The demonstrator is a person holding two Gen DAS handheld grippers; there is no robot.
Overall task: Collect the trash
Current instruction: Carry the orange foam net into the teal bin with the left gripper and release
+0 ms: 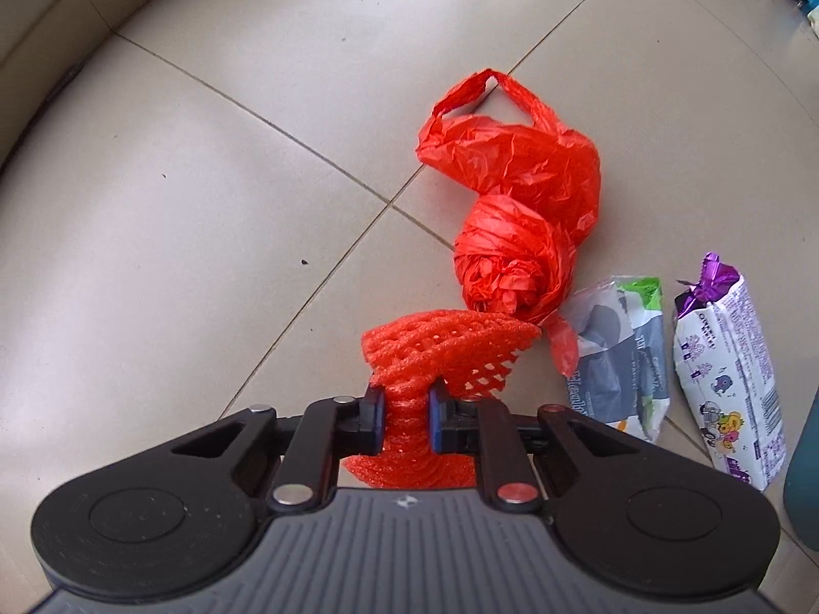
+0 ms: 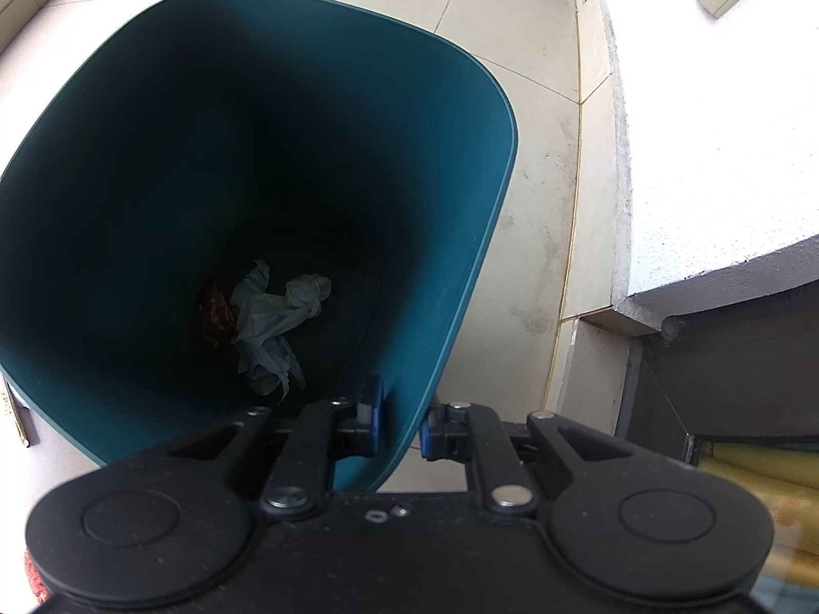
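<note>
We see the left gripper [image 1: 407,412] pinching the orange foam net [image 1: 435,348], the right gripper [image 2: 400,422] clamping the teal bin's wall [image 2: 409,394].

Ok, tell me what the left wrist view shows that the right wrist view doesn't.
Left wrist only: the left claw shut on an orange foam net, an orange plastic bag and two snack wrappers on the floor.
Right wrist only: the right claw clamped on the bin's wall, white crumpled trash at its bottom.
Both: the teal bin and pale floor tiles.
</note>
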